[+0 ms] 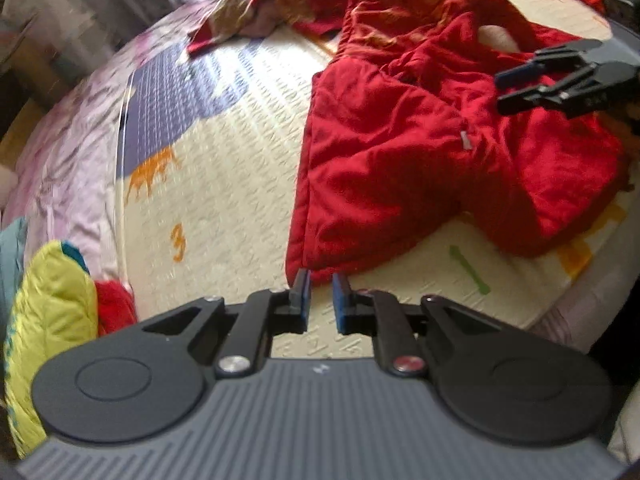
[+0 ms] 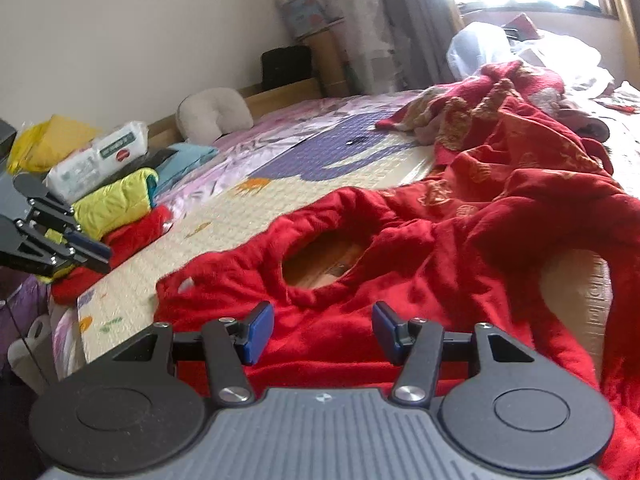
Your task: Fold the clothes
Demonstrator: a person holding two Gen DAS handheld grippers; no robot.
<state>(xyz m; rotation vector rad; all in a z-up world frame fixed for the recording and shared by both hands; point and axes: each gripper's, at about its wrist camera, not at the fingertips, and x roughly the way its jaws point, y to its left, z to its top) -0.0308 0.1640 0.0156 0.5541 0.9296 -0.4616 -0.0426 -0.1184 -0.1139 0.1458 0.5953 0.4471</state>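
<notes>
Red garment [image 1: 400, 152] sprawled across play mat [image 1: 224, 184] — its near hem just ahead of the left gripper [image 1: 320, 300], jaws nearly closed and empty; right gripper [image 2: 322, 332] hovers half-open over the neckline, nearer.

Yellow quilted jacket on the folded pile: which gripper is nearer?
Left. The left gripper hangs just in front of the yellow quilted jacket; the right gripper sits over the red garment, further along the mat.
</notes>
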